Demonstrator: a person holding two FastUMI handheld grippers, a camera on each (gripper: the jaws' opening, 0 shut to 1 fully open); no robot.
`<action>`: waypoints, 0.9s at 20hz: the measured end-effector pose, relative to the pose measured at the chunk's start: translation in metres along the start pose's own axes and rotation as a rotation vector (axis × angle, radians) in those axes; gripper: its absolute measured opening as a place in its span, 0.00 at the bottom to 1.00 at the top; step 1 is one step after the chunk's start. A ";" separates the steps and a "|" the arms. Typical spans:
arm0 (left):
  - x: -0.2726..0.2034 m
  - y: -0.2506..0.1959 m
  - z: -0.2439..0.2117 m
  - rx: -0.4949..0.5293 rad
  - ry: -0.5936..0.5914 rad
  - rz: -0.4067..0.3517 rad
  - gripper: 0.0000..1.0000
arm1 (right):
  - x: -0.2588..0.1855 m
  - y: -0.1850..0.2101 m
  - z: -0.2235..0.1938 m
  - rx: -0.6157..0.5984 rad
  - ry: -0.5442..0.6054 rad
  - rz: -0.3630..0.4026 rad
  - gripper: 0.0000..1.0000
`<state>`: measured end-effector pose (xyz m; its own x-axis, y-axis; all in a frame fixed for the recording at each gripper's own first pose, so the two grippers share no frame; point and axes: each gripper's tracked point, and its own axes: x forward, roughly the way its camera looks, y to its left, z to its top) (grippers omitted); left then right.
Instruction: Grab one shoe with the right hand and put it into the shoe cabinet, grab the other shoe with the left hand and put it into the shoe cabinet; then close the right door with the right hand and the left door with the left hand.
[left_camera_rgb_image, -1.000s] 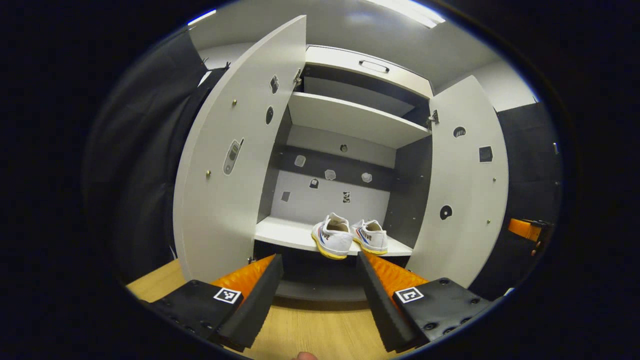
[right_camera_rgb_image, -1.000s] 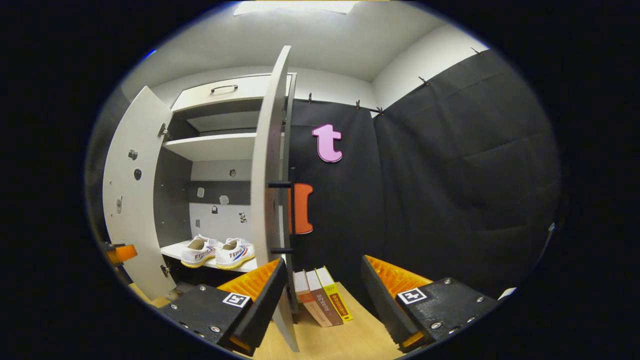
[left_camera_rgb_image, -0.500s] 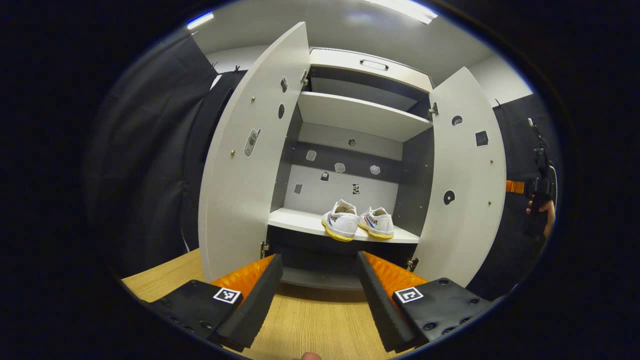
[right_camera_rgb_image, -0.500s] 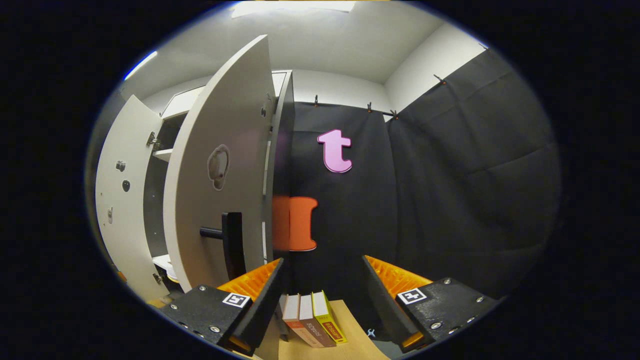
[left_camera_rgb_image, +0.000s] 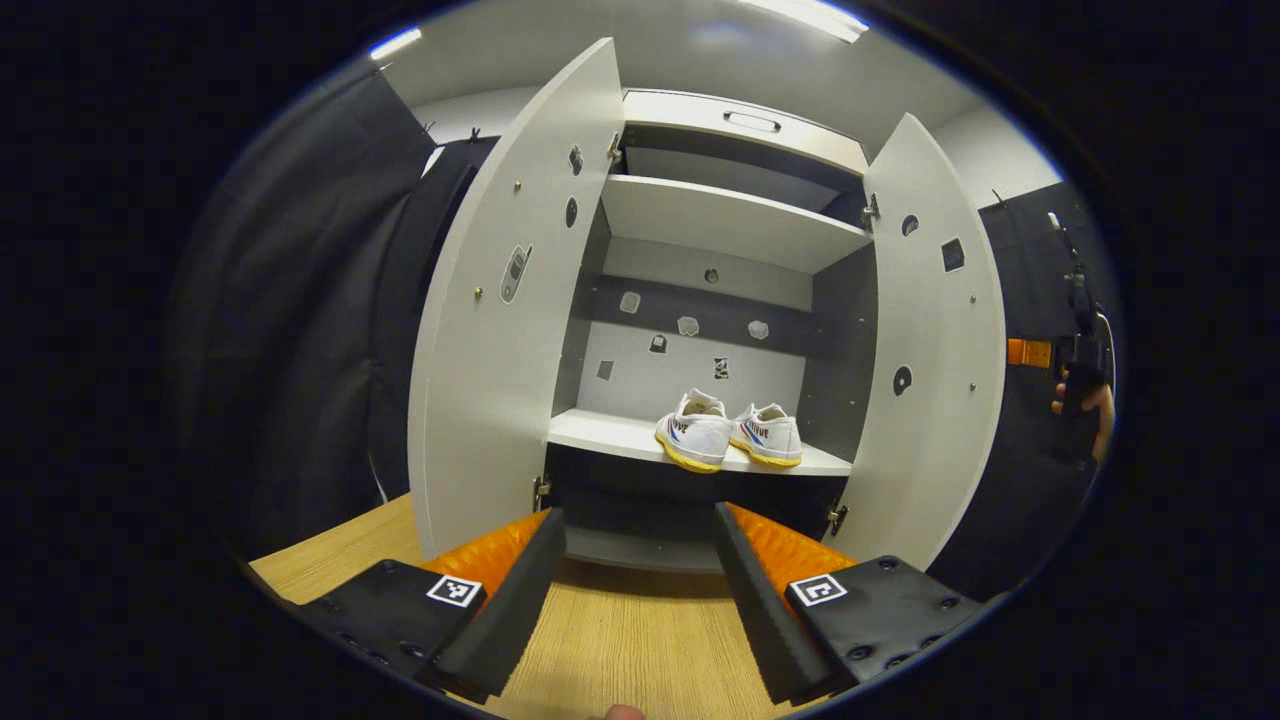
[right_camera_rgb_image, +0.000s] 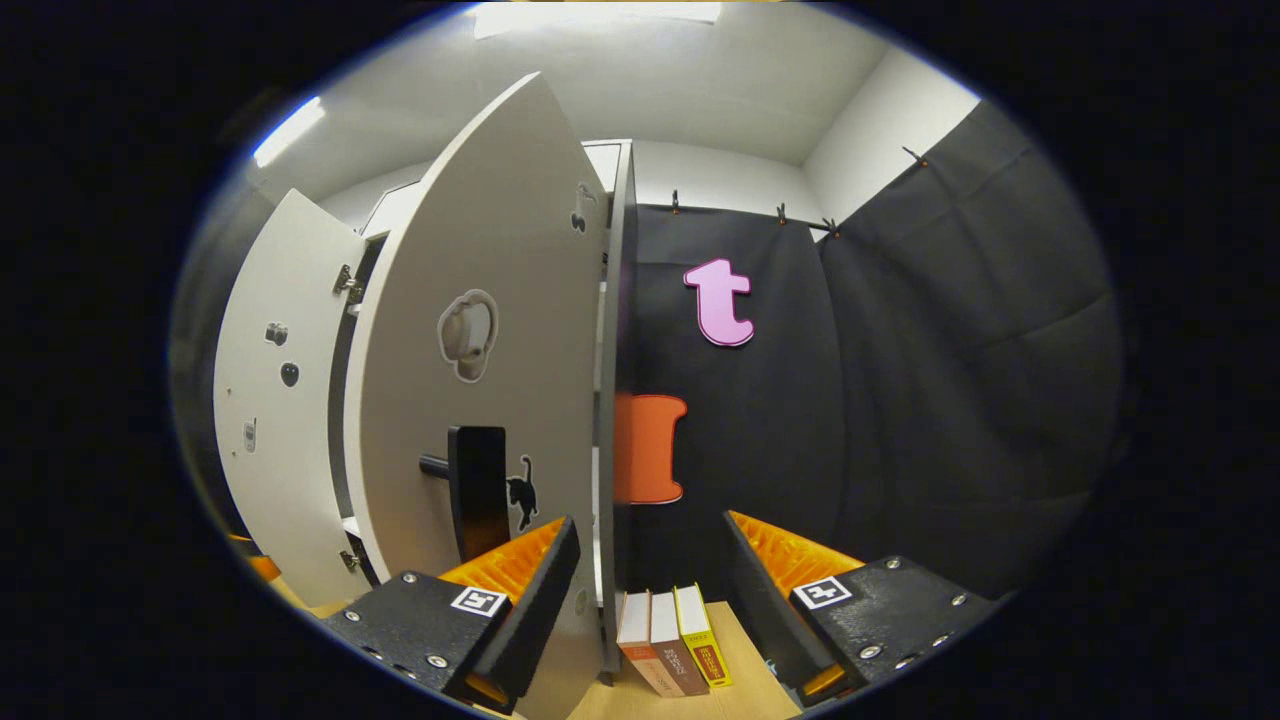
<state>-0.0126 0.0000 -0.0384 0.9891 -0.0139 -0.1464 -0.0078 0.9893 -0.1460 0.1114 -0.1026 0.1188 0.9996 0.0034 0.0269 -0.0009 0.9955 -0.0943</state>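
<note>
Two shoes (left_camera_rgb_image: 728, 441) sit side by side on the cabinet shelf (left_camera_rgb_image: 600, 437).

Two shoes (left_camera_rgb_image: 730, 440), two cabinet doors (left_camera_rgb_image: 500, 330), three books (right_camera_rgb_image: 672, 640)

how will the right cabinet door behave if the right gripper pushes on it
The right door will probably swing on its hinges rather than flex; it looks like a stiff flat panel. It stands half open, so a light push should do. Its handle offers a hold.

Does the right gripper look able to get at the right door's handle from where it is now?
Probably yes. The right gripper is open and empty outside the right door, with the handle facing it, just left of its jaws, nothing between.
</note>
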 end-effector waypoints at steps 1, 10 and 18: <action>0.002 0.001 -0.001 0.006 0.004 -0.007 0.99 | 0.000 0.009 0.000 0.005 -0.001 0.004 0.89; 0.019 0.015 -0.015 0.008 0.039 -0.053 0.96 | 0.029 0.109 -0.009 0.040 0.010 0.107 0.95; 0.023 0.039 -0.018 -0.006 0.043 -0.020 0.96 | 0.078 0.176 -0.028 0.033 0.031 0.146 0.82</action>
<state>0.0069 0.0359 -0.0652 0.9818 -0.0404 -0.1855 0.0114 0.9879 -0.1547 0.1897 0.0703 0.0769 0.9891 0.1464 -0.0157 -0.1471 0.9871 -0.0626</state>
